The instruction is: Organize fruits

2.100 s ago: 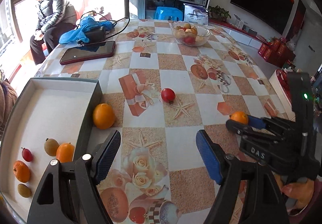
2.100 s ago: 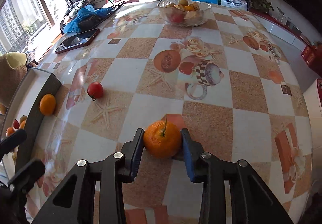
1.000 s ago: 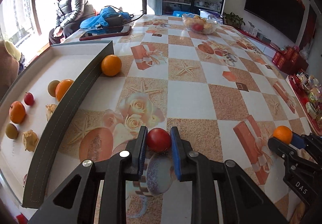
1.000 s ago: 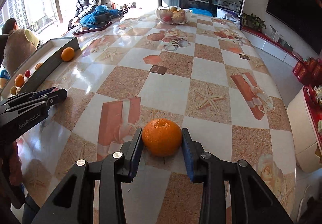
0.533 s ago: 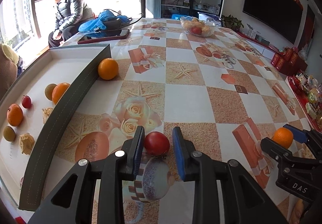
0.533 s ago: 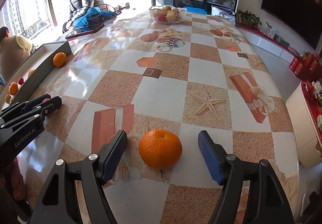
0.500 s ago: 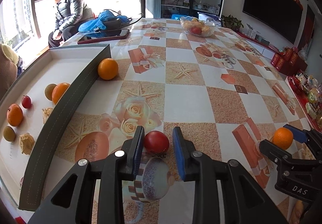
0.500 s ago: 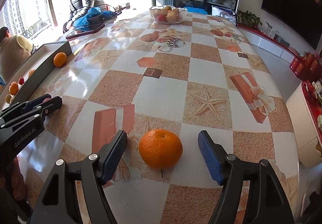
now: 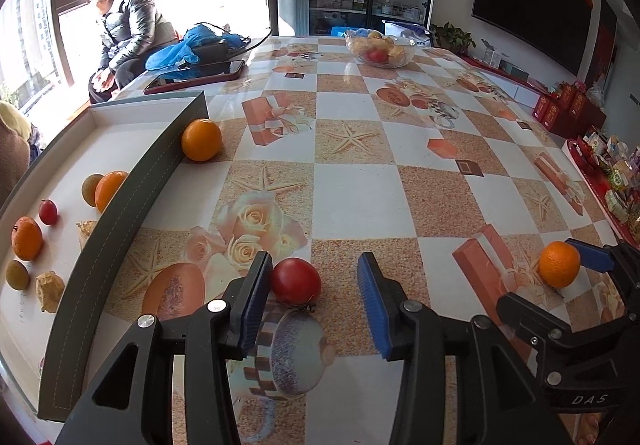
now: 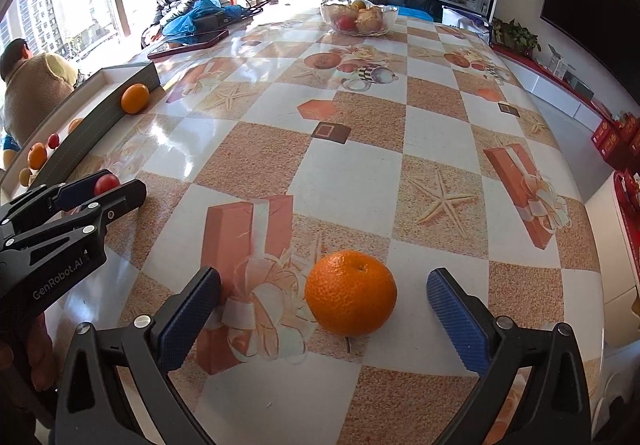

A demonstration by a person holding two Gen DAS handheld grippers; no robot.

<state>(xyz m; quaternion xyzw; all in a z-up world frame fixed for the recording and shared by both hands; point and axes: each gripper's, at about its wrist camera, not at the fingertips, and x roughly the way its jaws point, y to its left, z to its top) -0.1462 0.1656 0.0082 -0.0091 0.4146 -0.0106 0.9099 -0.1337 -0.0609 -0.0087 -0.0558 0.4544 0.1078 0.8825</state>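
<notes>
Both hand-held grippers opening since earlier — left (image 9: pixel 310 295) off tomato (image 9: pixel 296 281), right (image 10: pixel 322 313) off tangerine (image 10: pixel 351 293).

I see a small red tomato (image 9: pixel 296 281) resting on the worktop (image 9: pixel 360 201), glossy, stem side down. A dimpled mandarin (image 10: pixel 351 298) sits well apart from it. Another orange (image 9: pixel 201 139) lies against the outer wall of the tray (image 9: pixel 120 213), which holds several small fruits.
</notes>
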